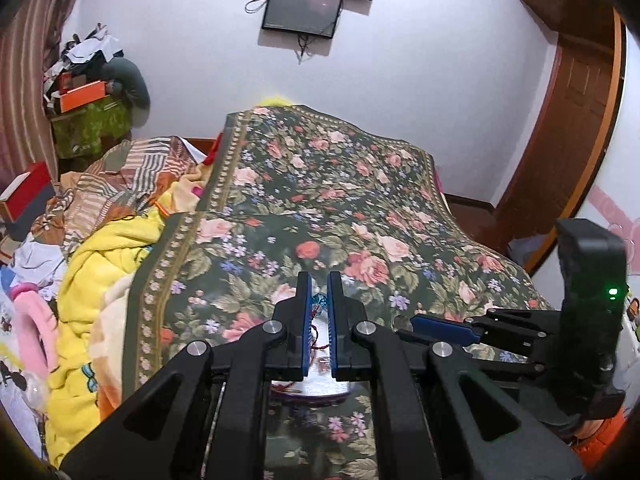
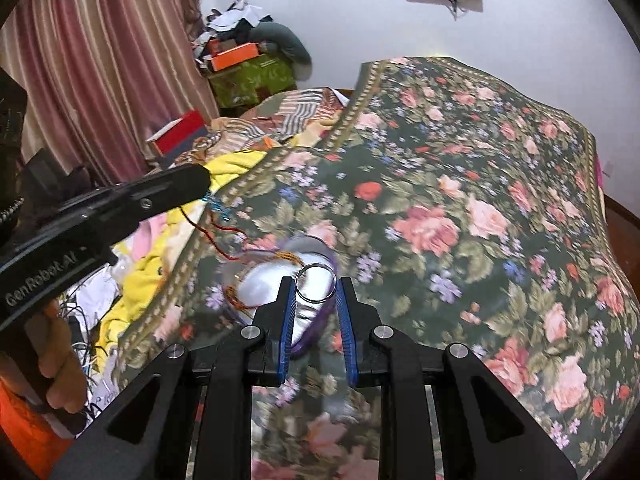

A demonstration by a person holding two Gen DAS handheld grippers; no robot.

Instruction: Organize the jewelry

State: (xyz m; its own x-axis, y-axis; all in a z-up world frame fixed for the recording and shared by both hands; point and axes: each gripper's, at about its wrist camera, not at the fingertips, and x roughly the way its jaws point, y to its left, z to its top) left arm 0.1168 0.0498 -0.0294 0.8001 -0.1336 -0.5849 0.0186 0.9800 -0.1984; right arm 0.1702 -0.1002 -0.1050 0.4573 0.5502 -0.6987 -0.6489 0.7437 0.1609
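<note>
Jewelry here is two pieces, each lifted above a shiny silver heart-shaped tray with a purple rim (image 1: 320,390) that lies on the dark green floral bedspread (image 1: 320,200).

Left wrist view: the left gripper (image 1: 319,280) has its blue pads almost together on a thin red cord bracelet with turquoise beads (image 1: 319,302), the beads caught near the tips and the cord trailing down between the pads toward the tray. The right gripper (image 1: 416,322) reaches in from the right edge, seen side-on, so its grip cannot be read from here. To do this step well I would keep the pinch firm and the motion slow: a cord this thin would likely slip or swing.

Right wrist view: the right gripper (image 2: 316,282) is closed down onto a plain silver metal ring (image 2: 315,282), held on edge between the tips, just above the tray (image 2: 260,280). An orange braided thread bracelet (image 2: 240,300) lies on the tray. The left gripper (image 2: 206,196) sits upper left, the cord (image 2: 216,232) dangling from it toward the tray. The ring is hard and smooth, so it probably wants square, steady pressure. Keeping the two hands well apart should stop the hanging cord snagging the ring.
</note>
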